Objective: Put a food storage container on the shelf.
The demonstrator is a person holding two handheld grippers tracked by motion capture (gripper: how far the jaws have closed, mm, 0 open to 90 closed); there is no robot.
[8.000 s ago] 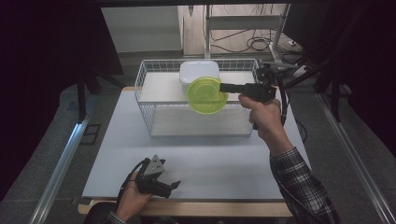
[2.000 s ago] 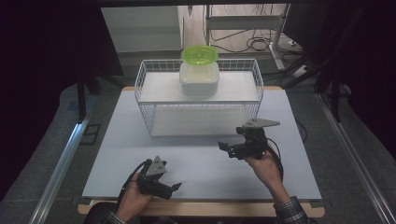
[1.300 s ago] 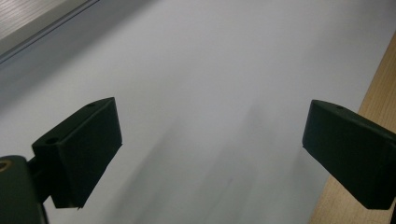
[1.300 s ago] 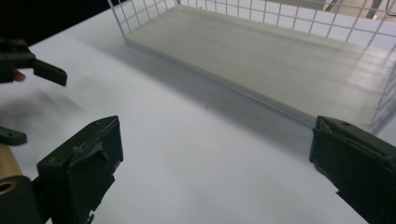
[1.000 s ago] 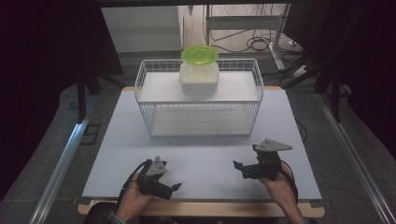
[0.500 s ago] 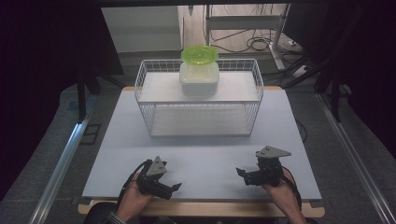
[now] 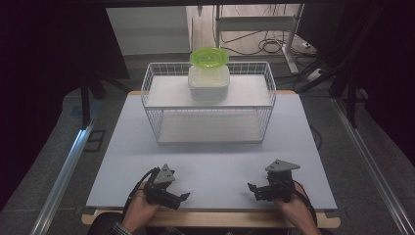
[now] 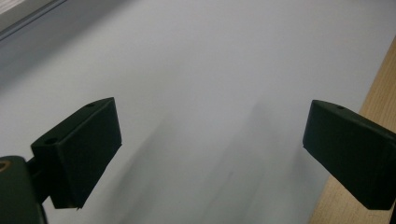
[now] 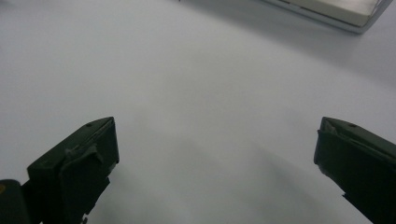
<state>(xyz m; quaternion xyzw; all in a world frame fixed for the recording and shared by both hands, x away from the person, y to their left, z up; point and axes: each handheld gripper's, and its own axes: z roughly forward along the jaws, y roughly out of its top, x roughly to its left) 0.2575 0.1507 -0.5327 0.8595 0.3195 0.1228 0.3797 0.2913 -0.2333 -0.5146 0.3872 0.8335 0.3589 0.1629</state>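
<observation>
A lime-green bowl (image 7: 209, 57) rests on top of a white lidded container (image 7: 209, 83), which stands on the upper shelf of a white wire basket rack (image 7: 156, 105) at the back of the table. Near the front edge at the left, my left gripper (image 7: 185, 197) lies low over the white tabletop (image 7: 210, 161); its jaws are wide apart with nothing between them (image 8: 212, 154). My right gripper (image 7: 252, 188) sits near the front edge at the right, pointing left. It is open and empty too (image 9: 217, 163).
The rack's lower shelf (image 7: 210, 129) holds nothing. A wooden strip (image 7: 220, 219) edges the table's front. Metal rails (image 7: 63, 171) run along both sides of the table. Cables and a metal stand (image 7: 266, 29) lie on the floor behind.
The right gripper carried the green bowl to the top of the white container, released it and drew back to the table's front right. The left gripper has stayed put.
</observation>
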